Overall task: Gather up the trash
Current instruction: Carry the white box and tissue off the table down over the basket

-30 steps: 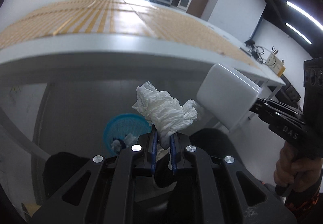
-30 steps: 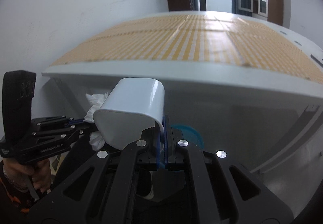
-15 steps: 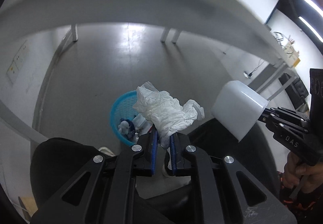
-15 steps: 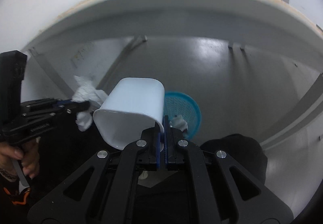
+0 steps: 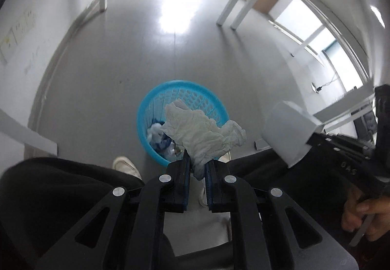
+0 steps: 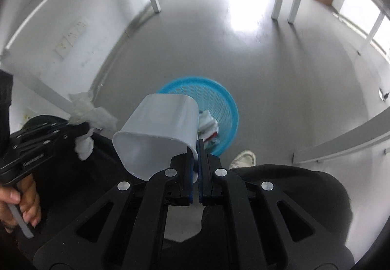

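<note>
My left gripper (image 5: pixel 197 167) is shut on a crumpled white tissue (image 5: pixel 199 128) and holds it above the near rim of a blue waste basket (image 5: pixel 185 94) on the floor. The basket has several scraps of trash inside. My right gripper (image 6: pixel 196 155) is shut on the rim of a white plastic cup (image 6: pixel 158 128), held tilted on its side above and left of the basket (image 6: pixel 226 109). The cup also shows in the left wrist view (image 5: pixel 290 131), and the tissue in the right wrist view (image 6: pixel 85 114).
The grey floor (image 5: pixel 146 50) spreads beyond the basket. White table legs (image 5: pixel 234 2) stand at the back, with a white wall (image 6: pixel 61 26) to the left. The person's dark-trousered legs (image 6: pixel 292 197) and a white shoe (image 6: pixel 243 158) are just below the grippers.
Both grippers have tipped down from the table edge towards the floor. The blue basket now sits straight ahead of both. Tissue and cup are still held.
</note>
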Available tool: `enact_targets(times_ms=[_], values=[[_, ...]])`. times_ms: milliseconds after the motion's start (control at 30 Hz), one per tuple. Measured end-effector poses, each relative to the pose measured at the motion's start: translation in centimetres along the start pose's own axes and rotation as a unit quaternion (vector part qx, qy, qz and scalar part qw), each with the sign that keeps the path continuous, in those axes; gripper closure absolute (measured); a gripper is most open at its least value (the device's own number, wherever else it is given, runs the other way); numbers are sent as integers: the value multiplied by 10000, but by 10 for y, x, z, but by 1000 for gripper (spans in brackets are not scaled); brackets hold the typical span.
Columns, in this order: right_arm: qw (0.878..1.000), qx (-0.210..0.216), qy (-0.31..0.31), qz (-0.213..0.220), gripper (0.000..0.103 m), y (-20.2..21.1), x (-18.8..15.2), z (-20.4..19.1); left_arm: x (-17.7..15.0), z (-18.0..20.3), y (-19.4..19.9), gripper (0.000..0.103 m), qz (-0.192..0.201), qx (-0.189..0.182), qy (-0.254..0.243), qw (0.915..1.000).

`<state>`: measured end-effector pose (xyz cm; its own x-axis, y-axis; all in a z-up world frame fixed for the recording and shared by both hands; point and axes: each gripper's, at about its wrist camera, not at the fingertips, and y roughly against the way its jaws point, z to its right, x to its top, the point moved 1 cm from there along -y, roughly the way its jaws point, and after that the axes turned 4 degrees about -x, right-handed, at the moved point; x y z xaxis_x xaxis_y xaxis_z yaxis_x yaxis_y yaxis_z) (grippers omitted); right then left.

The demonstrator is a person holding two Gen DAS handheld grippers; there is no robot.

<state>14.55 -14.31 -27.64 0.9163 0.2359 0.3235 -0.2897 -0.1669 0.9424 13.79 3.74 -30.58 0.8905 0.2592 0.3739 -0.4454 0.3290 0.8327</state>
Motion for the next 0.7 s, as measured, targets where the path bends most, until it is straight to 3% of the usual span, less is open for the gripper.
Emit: enact_targets(times_ms=[100,300,500,700], values=[[9996,136,-160,-204,101,-19,12,2,9,-3,-9,93,-44,-20,82,10000],[9986,4,-249,-461,101,-59,30,5,21,-13,-44,93,-255,-17,373,9990],[9964,-24,-313,-790,101,-103,44,17,37,-24,-79,93,-490,218,484,9974],[9886,17,-577,-1390,101,-157,50,27,53,-42,-122,93,-839,366,803,9926]])
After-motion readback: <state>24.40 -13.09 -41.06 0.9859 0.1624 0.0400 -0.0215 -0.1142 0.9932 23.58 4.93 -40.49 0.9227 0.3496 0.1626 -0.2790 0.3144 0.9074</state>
